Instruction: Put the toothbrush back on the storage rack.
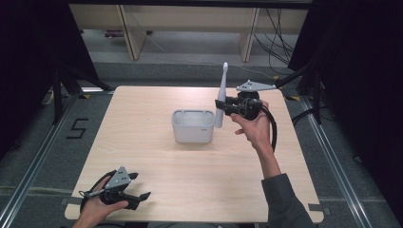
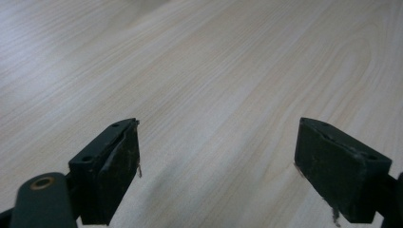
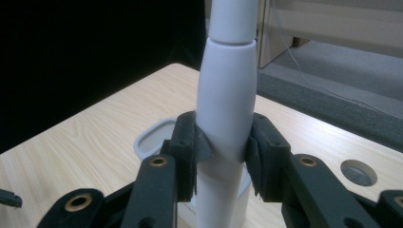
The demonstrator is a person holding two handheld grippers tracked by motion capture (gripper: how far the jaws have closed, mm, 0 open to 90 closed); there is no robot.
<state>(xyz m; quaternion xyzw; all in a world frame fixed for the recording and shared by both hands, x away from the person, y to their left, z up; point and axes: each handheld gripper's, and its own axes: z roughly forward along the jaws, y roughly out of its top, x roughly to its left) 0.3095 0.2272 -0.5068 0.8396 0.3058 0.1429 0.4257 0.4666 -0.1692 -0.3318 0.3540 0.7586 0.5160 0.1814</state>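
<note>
My right gripper [image 1: 220, 106] is shut on a white electric toothbrush [image 1: 221, 95] and holds it upright, head up, just right of a white rectangular holder cup [image 1: 192, 126] at the table's middle. In the right gripper view both pads clamp the toothbrush [image 3: 227, 118] on its thick handle, and the holder cup [image 3: 152, 137] lies below and behind it. My left gripper [image 1: 141, 185] rests low at the table's front left corner, held by a hand. Its jaws stand wide apart over bare wood, with my left gripper [image 2: 216, 164] holding nothing.
The light wooden table [image 1: 142, 156] has a round cable hole [image 3: 359, 172] near its right side. Beyond the far edge are wooden furniture legs and loose cables on a grey floor. Dark curtains flank both sides.
</note>
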